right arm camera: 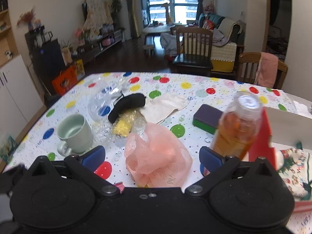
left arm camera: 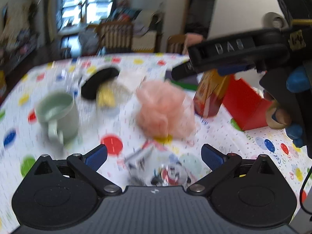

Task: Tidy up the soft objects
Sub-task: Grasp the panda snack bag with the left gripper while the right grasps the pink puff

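Observation:
A pink mesh bath pouf (right arm camera: 158,156) lies on the dotted tablecloth (right arm camera: 185,85), between the spread fingers of my right gripper (right arm camera: 152,157), which is open and does not press it. In the blurred left wrist view the pouf (left arm camera: 165,109) sits ahead of my left gripper (left arm camera: 154,156), which is open and low over a crumpled wrapper (left arm camera: 156,167). The right gripper (left arm camera: 181,71) reaches in from the upper right above the pouf. Further back lie a black eye mask (right arm camera: 128,103), a yellow soft piece (right arm camera: 124,124), a beige cloth (right arm camera: 165,105) and a purple-green sponge (right arm camera: 207,119).
A pale green mug (right arm camera: 75,134) stands at the left. An amber bottle (right arm camera: 237,128) and a red box (right arm camera: 263,148) stand right of the pouf. A festive-patterned cloth (right arm camera: 294,169) lies at the far right by a white container (right arm camera: 288,124). Clear plastic (right arm camera: 103,101) sits behind the mug.

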Action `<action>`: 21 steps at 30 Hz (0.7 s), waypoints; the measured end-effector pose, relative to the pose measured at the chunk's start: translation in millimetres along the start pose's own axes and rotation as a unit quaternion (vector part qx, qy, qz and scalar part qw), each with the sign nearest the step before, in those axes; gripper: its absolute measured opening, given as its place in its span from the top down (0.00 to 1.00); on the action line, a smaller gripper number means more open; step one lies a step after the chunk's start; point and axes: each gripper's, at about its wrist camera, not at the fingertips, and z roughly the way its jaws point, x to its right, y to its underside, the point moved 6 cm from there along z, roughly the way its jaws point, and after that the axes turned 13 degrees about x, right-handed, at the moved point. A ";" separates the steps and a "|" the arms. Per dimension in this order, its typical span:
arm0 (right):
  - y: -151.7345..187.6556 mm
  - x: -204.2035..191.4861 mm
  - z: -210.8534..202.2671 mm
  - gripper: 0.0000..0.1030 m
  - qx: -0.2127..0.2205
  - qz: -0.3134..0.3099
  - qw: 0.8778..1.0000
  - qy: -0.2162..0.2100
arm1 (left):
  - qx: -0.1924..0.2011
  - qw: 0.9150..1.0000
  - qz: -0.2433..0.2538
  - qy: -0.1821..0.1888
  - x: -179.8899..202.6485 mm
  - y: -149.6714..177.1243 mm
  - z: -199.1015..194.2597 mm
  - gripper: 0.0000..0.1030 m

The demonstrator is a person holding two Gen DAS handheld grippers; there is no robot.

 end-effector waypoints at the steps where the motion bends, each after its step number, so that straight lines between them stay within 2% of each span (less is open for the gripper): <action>1: 1.5 -1.1 6.3 0.00 -0.005 -0.004 1.000 -0.002 | -0.010 1.000 -0.008 -0.006 -0.5 4.4 4.3 0.00; 8: 14.9 -5.2 44.0 0.00 -0.044 -0.014 0.999 -0.013 | -0.044 0.997 -0.036 -0.050 4.2 29.9 24.3 0.00; 18: 40.2 1.8 96.5 0.01 -0.083 -0.014 0.996 0.022 | -0.072 0.992 -0.031 -0.100 27.0 48.8 48.8 0.00; 21: 48.6 4.4 109.1 0.02 -0.100 -0.015 0.995 0.022 | -0.082 0.989 -0.046 -0.111 25.5 55.7 53.8 0.00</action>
